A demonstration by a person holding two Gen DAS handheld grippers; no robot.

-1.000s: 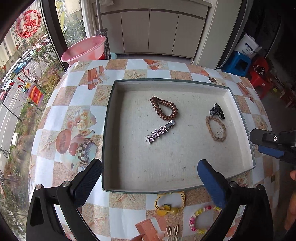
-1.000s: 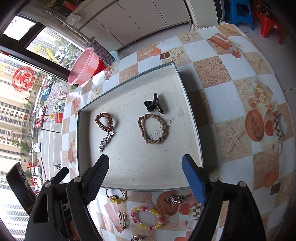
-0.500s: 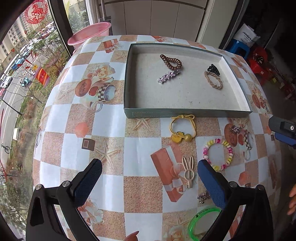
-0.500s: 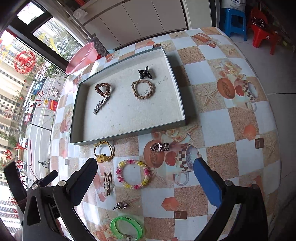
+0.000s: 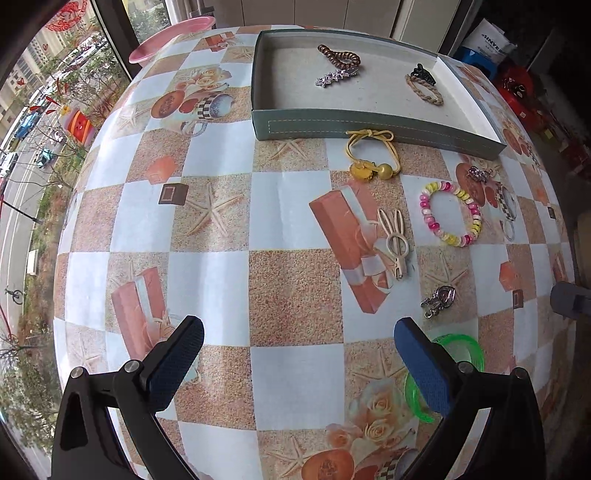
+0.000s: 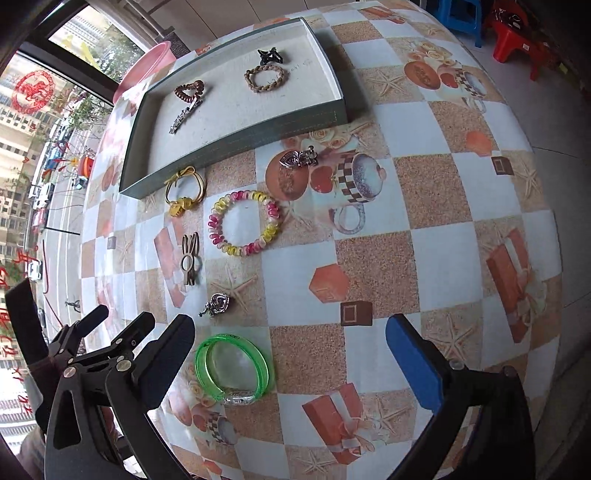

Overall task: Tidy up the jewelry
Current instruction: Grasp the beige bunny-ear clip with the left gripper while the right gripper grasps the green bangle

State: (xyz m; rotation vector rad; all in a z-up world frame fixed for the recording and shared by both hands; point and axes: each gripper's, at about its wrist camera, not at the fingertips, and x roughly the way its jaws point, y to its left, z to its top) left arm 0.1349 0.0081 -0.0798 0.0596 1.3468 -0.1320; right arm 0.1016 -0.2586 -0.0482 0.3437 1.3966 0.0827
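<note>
A grey-green tray [image 5: 369,123] [image 6: 236,142] at the far side of the table holds a brown coil tie [image 5: 340,56], a star clip [image 5: 334,78], a black claw clip [image 5: 423,74] and a braided band [image 5: 424,90]. On the cloth in front lie a yellow hair tie [image 6: 184,190], a pink-yellow bead bracelet [image 6: 243,223], a bunny clip [image 6: 190,264], two heart charms [image 6: 218,304] [image 6: 297,158] and a green bangle [image 6: 232,369]. My left gripper [image 5: 299,363] is open over bare cloth. My right gripper [image 6: 290,360] is open, the bangle just inside its left finger.
The round table [image 5: 295,240] has a checked printed cloth. A pink basin [image 5: 173,37] sits beyond its far left edge by the window. Blue and red stools [image 6: 517,33] stand on the floor at the right. The left gripper shows at the right view's lower left.
Both grippers pulled back from over the tray toward the table's near side. The loose jewelry in front of the tray came into view. The right jaws widened.
</note>
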